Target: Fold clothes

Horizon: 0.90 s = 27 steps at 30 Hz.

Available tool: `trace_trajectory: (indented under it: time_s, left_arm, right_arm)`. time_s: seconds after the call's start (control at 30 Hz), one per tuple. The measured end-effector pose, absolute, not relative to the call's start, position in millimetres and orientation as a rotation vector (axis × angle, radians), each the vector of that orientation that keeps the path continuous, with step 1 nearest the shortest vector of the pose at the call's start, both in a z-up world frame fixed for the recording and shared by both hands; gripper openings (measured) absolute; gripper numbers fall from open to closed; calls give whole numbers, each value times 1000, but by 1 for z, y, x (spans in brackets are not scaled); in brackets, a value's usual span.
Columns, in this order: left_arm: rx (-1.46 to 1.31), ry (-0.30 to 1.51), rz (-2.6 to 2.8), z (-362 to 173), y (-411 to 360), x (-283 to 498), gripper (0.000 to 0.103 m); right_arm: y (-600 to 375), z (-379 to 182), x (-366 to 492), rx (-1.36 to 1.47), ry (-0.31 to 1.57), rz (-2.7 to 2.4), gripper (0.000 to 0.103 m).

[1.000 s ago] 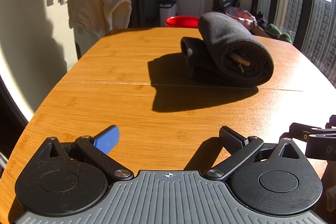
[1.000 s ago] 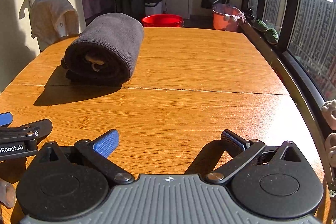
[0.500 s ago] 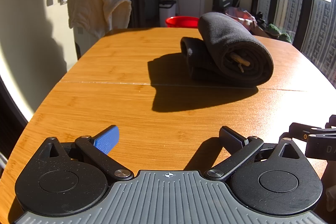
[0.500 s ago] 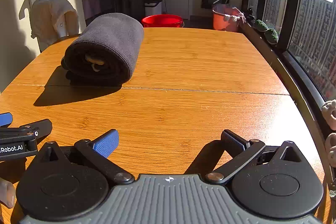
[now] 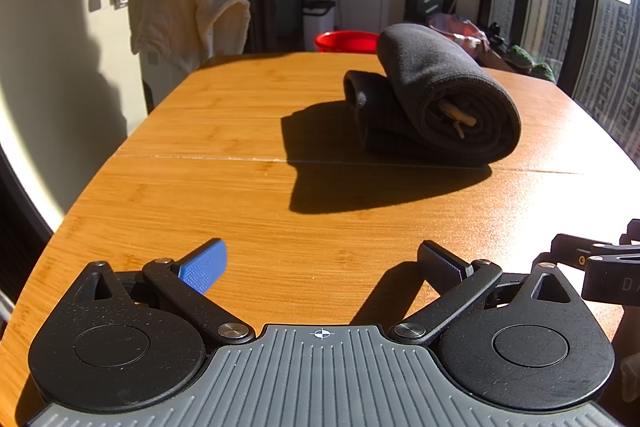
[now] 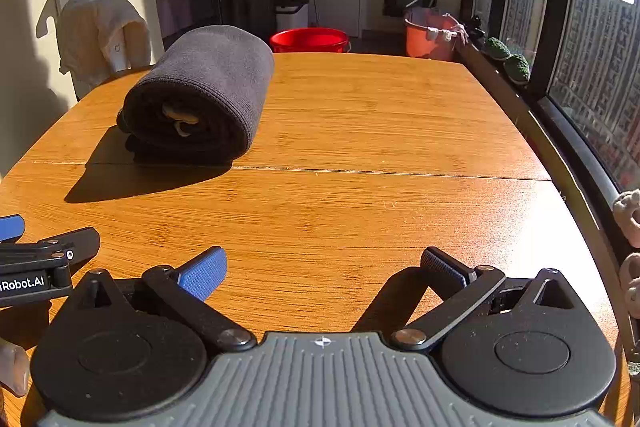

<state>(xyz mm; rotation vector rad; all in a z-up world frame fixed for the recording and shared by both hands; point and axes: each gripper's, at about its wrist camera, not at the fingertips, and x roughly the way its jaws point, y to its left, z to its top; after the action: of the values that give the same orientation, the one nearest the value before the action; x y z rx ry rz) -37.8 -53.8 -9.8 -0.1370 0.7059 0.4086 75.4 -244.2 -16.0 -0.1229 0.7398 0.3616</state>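
1. sunlit honey-coloured bamboo-grain table (image 5: 224,187) (image 6: 380,131), rounded at its edges, has a thin seam running across it.
2. dark grey soft knit garment rolled into a thick cylinder (image 5: 444,99) (image 6: 204,95) lies beyond that seam, casting a hard shadow.
3. left gripper (image 5: 320,263), black linkages and ribbed blue pads, is spread wide and holds nothing, low over the near edge.
4. right gripper (image 6: 324,267) is likewise splayed and bare.
5. red round plastic basin (image 6: 308,40) sits behind the table.
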Motion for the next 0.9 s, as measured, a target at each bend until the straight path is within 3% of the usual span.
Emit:
trace_trajectory:
  time_s: [0.9]
  left_arm:
    - [-138, 705, 405, -10, -54, -38, 103]
  right_arm:
    - [-245, -17, 76, -120, 736, 352, 103]
